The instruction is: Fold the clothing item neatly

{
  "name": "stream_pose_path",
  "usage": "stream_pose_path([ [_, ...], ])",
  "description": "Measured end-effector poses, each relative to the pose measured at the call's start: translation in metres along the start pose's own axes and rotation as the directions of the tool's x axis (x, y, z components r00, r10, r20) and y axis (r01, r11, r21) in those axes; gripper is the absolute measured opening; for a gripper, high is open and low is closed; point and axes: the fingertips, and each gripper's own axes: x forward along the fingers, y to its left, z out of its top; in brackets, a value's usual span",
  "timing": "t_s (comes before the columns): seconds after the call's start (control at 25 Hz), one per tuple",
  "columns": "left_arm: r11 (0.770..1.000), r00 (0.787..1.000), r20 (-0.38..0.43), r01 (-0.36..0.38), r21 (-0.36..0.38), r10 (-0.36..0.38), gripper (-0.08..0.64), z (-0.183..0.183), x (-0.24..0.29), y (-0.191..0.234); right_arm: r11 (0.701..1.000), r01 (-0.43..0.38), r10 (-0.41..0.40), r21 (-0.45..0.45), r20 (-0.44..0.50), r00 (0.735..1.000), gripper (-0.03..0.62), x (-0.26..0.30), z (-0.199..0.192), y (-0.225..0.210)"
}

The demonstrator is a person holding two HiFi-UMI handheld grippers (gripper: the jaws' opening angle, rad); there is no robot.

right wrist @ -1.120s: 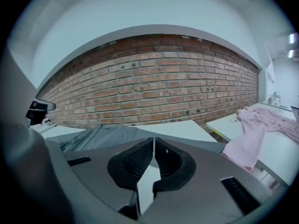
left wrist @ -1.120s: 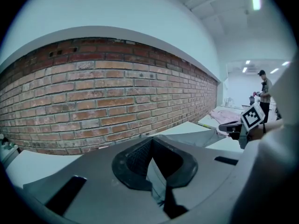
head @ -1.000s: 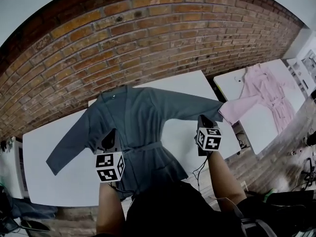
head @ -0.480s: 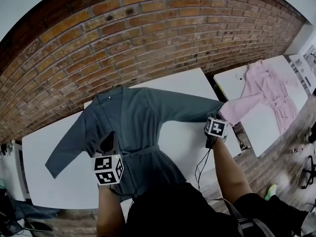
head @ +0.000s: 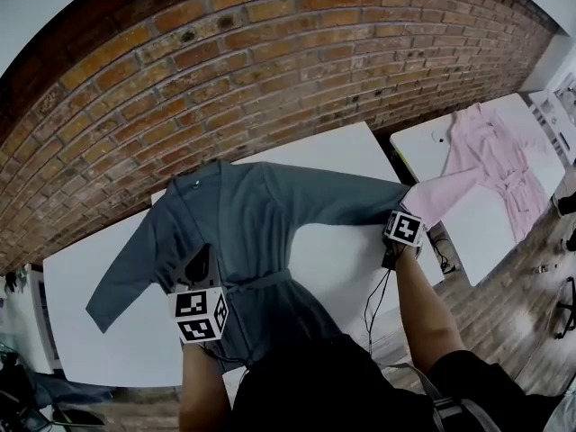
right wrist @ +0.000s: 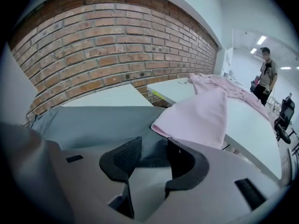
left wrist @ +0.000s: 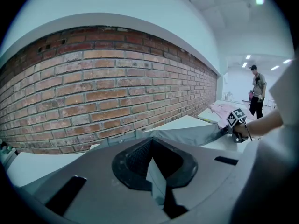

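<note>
**Right gripper carried out to the sleeve end**

Moved since the earlier frame is the right gripper (right wrist: 152, 157). It has been carried from beside the robe's body to the right of the head view, at the sleeve's end, and its jaws have just been opening. They are now spread, with the grey cuff lying between the pads but not pinched. This placement is judged to be a reach for the cuff, so that the sleeve (head: 342, 207) can be folded inward.

The left gripper (left wrist: 153, 157) is held over the waist at lower centre with its jaws pressed together. No cloth can be made out between them. It is probably kept there to steady the body.

The grey robe (head: 261, 223) is spread flat, sleeves out, on the white table (head: 346, 264). A pink robe (head: 495, 165) lies on the neighbouring table (head: 468, 232) at the right. Its sleeve reaches almost to the grey cuff and could be caught by mistake.
</note>
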Motion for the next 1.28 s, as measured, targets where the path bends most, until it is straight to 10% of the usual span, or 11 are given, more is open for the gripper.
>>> stream_pose_path([
  [0.68,1.000,1.000,-0.012,-0.012,-0.002,0.012,-0.009,-0.008,-0.004,0.002,0.979,-0.030,0.022,-0.204,-0.037,0.999,0.023,0.002,0.001,0.029],
  [1.28,0.997,0.998,0.005,-0.064,-0.037,0.065,-0.009,-0.015,-0.036,0.027,0.932,-0.169,0.244,-0.320,0.213,0.946,0.021,-0.061,0.082,0.125],
])
